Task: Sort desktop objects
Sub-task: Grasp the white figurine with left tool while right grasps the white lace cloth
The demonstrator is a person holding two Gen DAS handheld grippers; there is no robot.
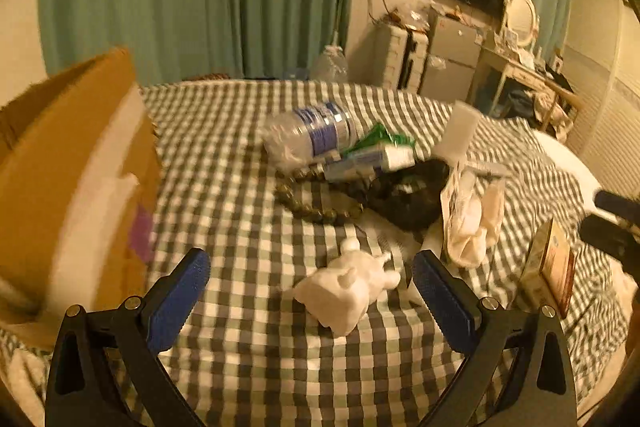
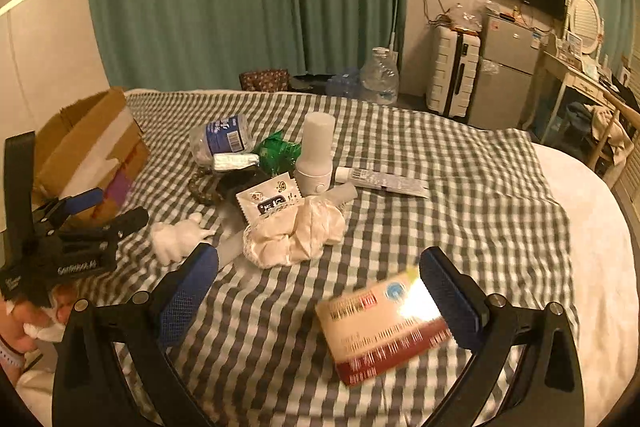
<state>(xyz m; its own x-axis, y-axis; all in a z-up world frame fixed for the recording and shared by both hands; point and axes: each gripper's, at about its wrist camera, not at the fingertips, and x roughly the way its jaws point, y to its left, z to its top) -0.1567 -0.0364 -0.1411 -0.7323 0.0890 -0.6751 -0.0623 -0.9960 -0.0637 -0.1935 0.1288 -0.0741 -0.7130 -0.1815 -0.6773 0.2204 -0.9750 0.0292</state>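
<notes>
Left gripper jaws spread wide, nothing held; white figurine lies on the checked cloth between the fingers, nearer the right one, contact not discernible. Cardboard box sits to its left. Right gripper also wide open, empty; blurred red-and-cream carton lies just inside its right finger. Cream cloth bundle ahead of it; water bottle farther ahead-left.
</notes>
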